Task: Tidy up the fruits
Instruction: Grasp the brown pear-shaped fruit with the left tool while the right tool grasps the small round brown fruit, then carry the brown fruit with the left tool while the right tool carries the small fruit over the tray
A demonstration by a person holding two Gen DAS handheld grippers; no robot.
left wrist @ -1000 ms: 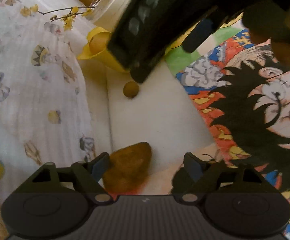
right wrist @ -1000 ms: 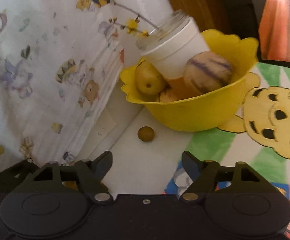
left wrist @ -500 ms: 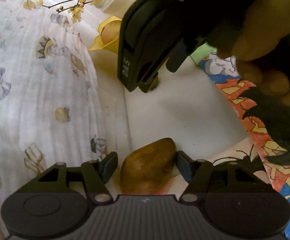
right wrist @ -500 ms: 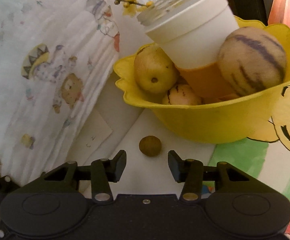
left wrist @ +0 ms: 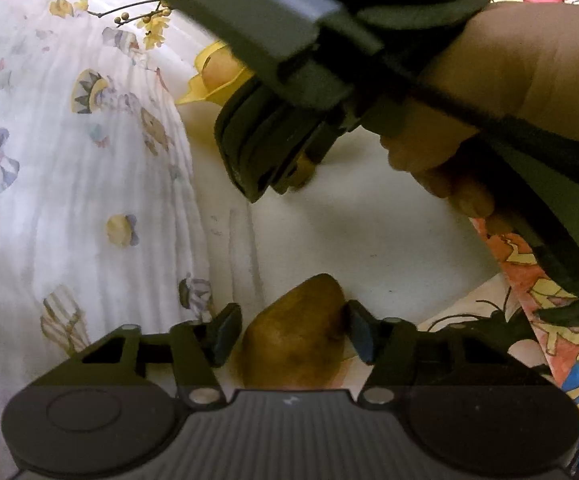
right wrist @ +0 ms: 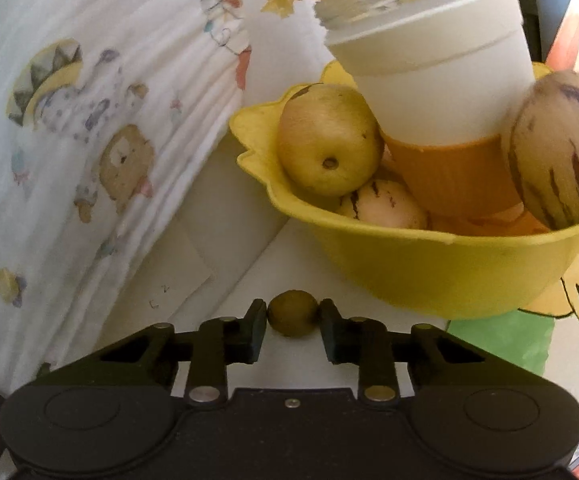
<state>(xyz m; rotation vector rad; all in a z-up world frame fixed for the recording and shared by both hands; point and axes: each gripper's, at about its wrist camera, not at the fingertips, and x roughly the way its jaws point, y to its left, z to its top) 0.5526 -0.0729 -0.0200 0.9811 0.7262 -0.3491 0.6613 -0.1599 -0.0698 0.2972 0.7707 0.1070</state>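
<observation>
Right tongs (right wrist: pixel 293 330) pinch narrowly around a small round olive-brown fruit (right wrist: pixel 292 318) on the white worktop (right wrist: pixel 297 268), just before the scalloped yellow plastic bowl (right wrist: pixel 441 276). Left tongs (left wrist: pixel 289 334) bracket a matte brown pointed fruit (left wrist: pixel 295 332), right pad touching.

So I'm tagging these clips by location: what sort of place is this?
Probably a home, maybe a child's room: a nursery-print cloth, cartoon-character mats and a yellow fruit bowl holding a flower jar.
</observation>
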